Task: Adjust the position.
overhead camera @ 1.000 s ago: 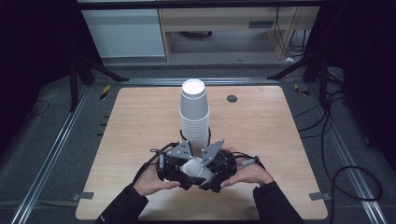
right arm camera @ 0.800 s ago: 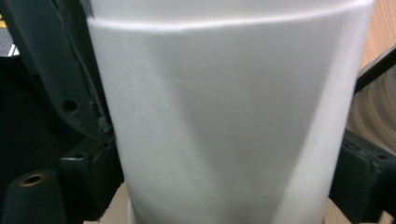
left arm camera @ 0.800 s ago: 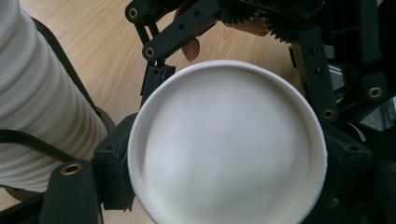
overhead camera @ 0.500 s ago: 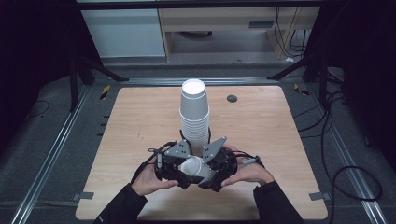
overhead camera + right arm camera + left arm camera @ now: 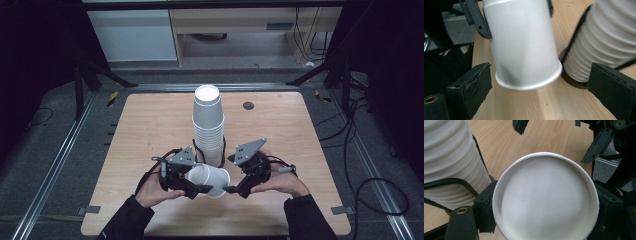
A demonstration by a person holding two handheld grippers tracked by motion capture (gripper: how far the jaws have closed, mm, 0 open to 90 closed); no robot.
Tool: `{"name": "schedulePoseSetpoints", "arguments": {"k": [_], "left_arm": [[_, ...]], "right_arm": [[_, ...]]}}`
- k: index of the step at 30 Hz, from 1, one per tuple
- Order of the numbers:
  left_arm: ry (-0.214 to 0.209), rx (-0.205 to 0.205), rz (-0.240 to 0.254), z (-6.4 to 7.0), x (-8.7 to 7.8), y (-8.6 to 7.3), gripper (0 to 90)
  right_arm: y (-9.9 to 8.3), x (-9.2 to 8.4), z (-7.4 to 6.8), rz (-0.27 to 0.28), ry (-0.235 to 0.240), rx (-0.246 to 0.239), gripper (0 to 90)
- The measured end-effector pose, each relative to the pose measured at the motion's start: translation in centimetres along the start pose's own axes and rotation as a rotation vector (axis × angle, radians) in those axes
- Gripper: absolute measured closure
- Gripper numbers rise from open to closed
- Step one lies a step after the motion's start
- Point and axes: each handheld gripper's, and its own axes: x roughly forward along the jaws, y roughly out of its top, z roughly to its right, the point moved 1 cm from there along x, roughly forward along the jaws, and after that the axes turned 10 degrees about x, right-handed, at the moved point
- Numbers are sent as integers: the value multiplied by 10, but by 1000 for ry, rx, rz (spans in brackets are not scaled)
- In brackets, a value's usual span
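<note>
A tall stack of white paper cups point(image 5: 208, 125) stands upright in the middle of the wooden table point(image 5: 150, 125). In front of it a single white paper cup point(image 5: 210, 180) hangs on its side above the table, and my left gripper point(image 5: 202, 181) is shut on it, with a black jaw on each side. Seen from the left gripper view, the cup point(image 5: 545, 200) shows a round end between the jaws. My right gripper point(image 5: 234, 188) is just right of the cup and stands open. Its pads point(image 5: 471, 87) are spread wide and clear of the cup's near end point(image 5: 526, 55).
A black ring point(image 5: 571, 83) and a dark cable loop circle the foot of the stack point(image 5: 609, 37). A small black disc point(image 5: 248, 105) lies at the far right of the table. Metal rails, cables and tripod legs surround the table, with cabinets behind it.
My right gripper has drawn away to the right and slightly up from the cup. The left gripper and the cup have stayed in place.
</note>
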Motion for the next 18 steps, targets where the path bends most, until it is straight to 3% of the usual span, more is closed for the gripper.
{"name": "schedulePoseSetpoints", "arguments": {"k": [7, 10, 18], "left_arm": [[12, -16, 36, -3, -7, -2, 218], [20, -17, 50, -4, -9, -3, 218], [30, -25, 88, -6, -12, -4, 217]], "right_arm": [[-13, -17, 7, 74, -46, 63, 55], [-18, -20, 9, 81, -58, 85, 55], [-31, -23, 10, 127, -65, 124, 57]]}}
